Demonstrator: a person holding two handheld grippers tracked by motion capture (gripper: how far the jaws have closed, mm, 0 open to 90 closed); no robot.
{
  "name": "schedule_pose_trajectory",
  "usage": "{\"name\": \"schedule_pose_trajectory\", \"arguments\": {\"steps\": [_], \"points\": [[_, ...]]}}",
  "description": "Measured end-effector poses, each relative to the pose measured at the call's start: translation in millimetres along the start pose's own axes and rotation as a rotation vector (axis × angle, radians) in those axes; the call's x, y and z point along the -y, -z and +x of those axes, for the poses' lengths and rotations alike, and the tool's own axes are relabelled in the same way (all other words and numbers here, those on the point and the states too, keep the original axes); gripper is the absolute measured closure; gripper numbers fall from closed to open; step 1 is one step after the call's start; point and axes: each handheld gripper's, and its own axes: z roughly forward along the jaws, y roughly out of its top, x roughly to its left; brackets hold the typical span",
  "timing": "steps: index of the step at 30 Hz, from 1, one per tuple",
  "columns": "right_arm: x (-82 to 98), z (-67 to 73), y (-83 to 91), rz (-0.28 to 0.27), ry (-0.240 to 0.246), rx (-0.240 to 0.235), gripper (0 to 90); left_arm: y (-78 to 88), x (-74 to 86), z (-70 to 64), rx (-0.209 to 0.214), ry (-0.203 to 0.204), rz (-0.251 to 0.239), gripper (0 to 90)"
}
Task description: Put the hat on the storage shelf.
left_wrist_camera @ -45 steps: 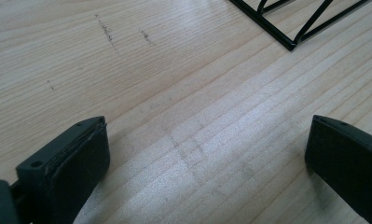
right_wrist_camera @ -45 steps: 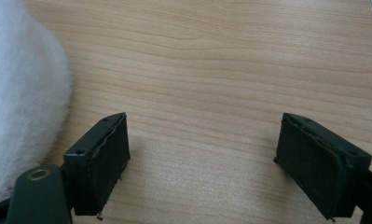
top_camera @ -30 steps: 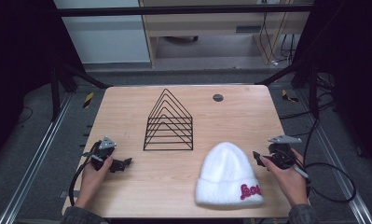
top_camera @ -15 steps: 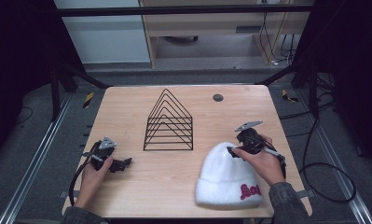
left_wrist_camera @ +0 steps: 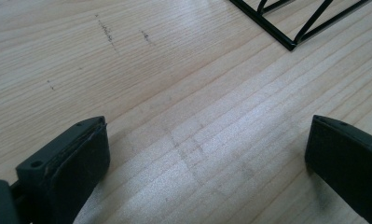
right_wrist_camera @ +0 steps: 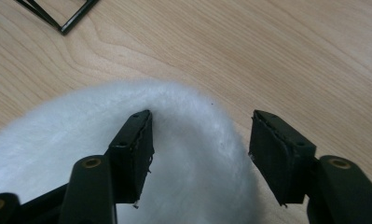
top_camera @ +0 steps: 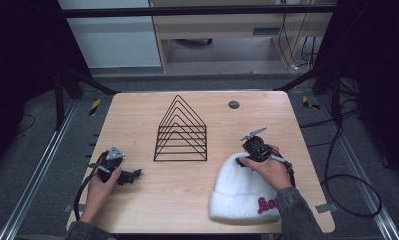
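Observation:
A white fluffy beanie [top_camera: 244,192] with pink lettering on its cuff lies at the table's front right. My right gripper [top_camera: 247,155] sits at the beanie's crown, held by the person's right hand. In the right gripper view its jaws [right_wrist_camera: 200,135] straddle the crown of the beanie [right_wrist_camera: 193,158]; they have just been closing, but a gap remains and the pads do not press the fabric. My left gripper [top_camera: 134,175] rests on the wood at the front left, jaws [left_wrist_camera: 207,154] wide open with bare table between them.
A black wire rack [top_camera: 181,132] of nested triangles stands mid-table; its corner shows in the left gripper view [left_wrist_camera: 295,23] and the right gripper view [right_wrist_camera: 62,18]. A small dark disc [top_camera: 233,104] lies near the far edge. Cables trail off the table's right side.
The right hand came in from the table's right edge leftward to the beanie's crown, and its jaws stand narrower. The left hand and the beanie stayed put.

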Motion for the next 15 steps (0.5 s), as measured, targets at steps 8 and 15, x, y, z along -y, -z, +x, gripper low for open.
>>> {"name": "schedule_pose_trajectory", "arguments": {"steps": [8,15], "points": [[2.9,0.2,-7.9,0.034,-0.007,-0.04,60.8,0.0,0.0,0.0,0.0,0.0,0.0,0.0],[7.3,1.4,2.6,-0.021,-0.011,-0.07,81.2,-0.1,0.0,-0.1,0.001,0.001,-0.001,0.0]]}}
